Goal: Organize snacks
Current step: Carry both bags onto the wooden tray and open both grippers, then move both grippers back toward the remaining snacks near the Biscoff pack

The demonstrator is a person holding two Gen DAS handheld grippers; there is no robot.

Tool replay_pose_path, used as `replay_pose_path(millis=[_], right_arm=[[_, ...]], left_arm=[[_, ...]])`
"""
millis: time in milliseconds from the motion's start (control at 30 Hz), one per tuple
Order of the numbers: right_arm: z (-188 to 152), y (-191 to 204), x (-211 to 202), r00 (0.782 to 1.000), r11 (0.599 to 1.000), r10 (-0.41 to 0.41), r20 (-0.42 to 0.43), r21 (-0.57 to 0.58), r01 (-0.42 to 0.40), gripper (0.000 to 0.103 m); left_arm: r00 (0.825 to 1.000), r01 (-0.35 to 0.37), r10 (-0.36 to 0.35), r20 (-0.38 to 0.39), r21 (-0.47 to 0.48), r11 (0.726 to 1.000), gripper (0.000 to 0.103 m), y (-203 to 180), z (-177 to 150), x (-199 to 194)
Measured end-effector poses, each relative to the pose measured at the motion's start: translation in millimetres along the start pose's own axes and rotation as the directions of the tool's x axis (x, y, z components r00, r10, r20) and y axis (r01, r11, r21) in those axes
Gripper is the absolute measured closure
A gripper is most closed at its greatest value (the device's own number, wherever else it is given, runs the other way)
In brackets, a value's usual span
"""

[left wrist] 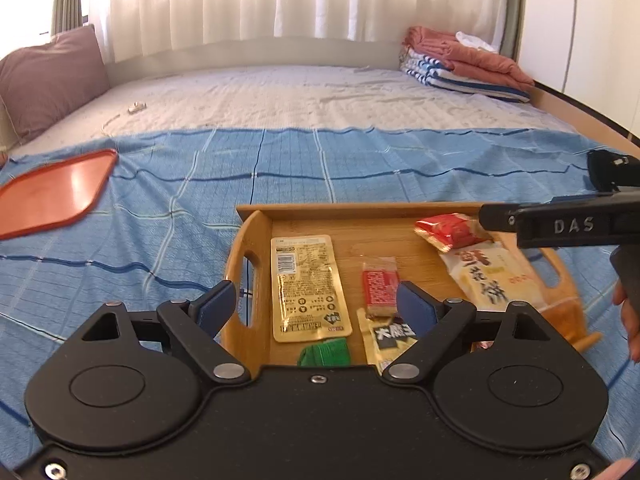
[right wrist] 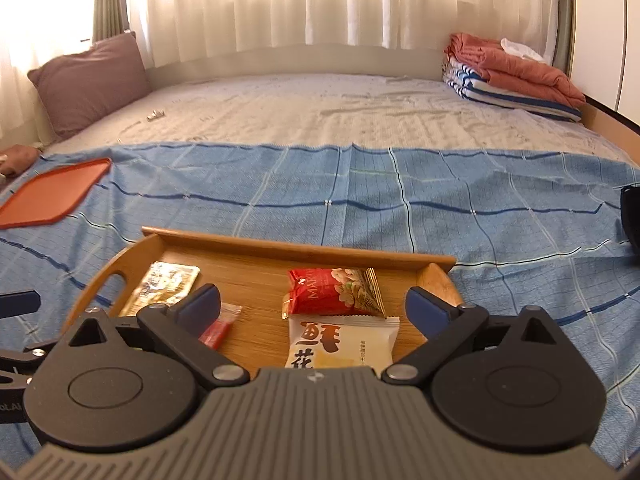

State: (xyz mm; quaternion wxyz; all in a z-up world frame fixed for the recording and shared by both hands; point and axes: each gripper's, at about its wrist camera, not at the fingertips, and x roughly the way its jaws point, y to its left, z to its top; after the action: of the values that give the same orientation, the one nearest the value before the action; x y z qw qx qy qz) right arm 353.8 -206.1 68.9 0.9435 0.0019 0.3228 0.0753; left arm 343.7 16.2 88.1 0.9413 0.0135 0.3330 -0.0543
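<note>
A wooden tray (left wrist: 256, 216) with handles lies on the blue checked sheet and holds several snack packets. In the left wrist view I see a gold packet (left wrist: 308, 288), a small red packet (left wrist: 380, 286), a green packet (left wrist: 325, 353), a black-and-yellow packet (left wrist: 390, 338), a red nut packet (left wrist: 448, 230) and a white biscuit packet (left wrist: 486, 276). My left gripper (left wrist: 318, 308) is open and empty over the tray's near left. My right gripper (right wrist: 314, 312) is open and empty over the red nut packet (right wrist: 334, 292) and white packet (right wrist: 340, 344); the tray rim (right wrist: 304, 246) lies beyond.
A flat red tray (left wrist: 56, 192) lies on the sheet at far left, also in the right wrist view (right wrist: 52, 194). A purple pillow (left wrist: 48, 80) and folded bedding (left wrist: 464, 64) sit at the bed's far corners. The right gripper's body (left wrist: 568, 226) reaches in from the right.
</note>
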Motion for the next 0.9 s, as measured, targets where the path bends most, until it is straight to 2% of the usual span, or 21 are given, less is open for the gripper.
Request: replay_pose_path(millis=[300,667,900], right_arm=[[-5,8,-85,0.997,0.997,0.056,0.049,-0.049,-0.053,0.000],[-49,11,-180,0.988,0.985,0.135,0.069,-0.120,-0.126,0.000],[-59,1,-228,0.986,0.987,0.127,0.111,-0.115,-0.114,0.000]], left_arm=[[0.998,0.044,-0.044,0.040,0.001,0.999,0.012,-9,-10,-84],[0.991,0.103,-0.107,0.082,0.054,0.993,0.011,-31,-47,-180],[0.982,0.149,-0.153,0.108,0.043,0.988,0.010,-37,-49,-229]])
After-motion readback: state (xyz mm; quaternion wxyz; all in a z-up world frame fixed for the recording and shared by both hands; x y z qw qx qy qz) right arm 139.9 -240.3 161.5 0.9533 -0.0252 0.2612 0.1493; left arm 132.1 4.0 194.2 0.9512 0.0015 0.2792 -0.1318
